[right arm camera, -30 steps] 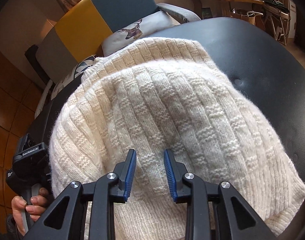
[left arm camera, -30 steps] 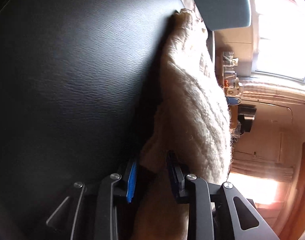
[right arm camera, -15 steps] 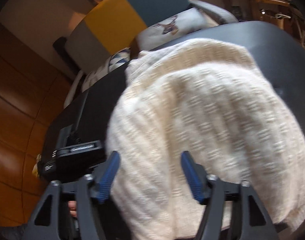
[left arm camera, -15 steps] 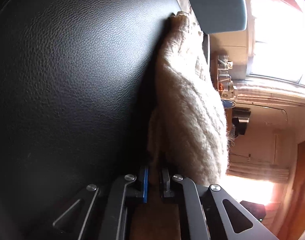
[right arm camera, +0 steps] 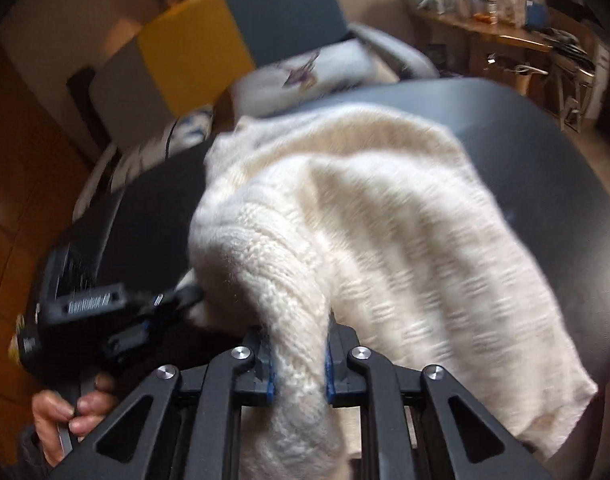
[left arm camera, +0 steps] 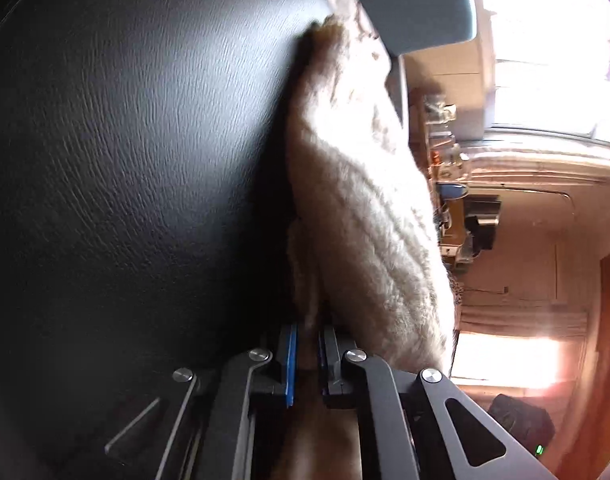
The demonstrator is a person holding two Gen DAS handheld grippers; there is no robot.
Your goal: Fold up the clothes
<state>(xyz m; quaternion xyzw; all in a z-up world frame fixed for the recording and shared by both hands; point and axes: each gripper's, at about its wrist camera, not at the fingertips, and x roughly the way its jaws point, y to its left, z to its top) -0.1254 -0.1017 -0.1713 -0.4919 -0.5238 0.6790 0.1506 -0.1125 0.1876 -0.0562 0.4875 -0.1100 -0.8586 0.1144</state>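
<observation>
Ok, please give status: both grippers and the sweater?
Left gripper shut on sweater edge. Right gripper closing on bunched fold. Nothing in the way.

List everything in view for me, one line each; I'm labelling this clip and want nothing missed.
sweater: one, cream knit, lying on the black surface, its near edge bunched up into both grippers
black surface: one, black, leather-like grain, under the sweater
chair: one, yellow, blue and grey back panels, behind the black surface
cushion: one, pale with a printed picture, on the chair seat
shelf: one, wooden, far right, crowded with jars and small things too blurred to name
window: one, bright, far side of the room
left gripper: one, black with blue pads, shut on a fold of the sweater
right gripper: one, black with blue pads, jaws closing on a thick roll of the sweater
hand: one, bottom left, holding the left gripper's handle
</observation>
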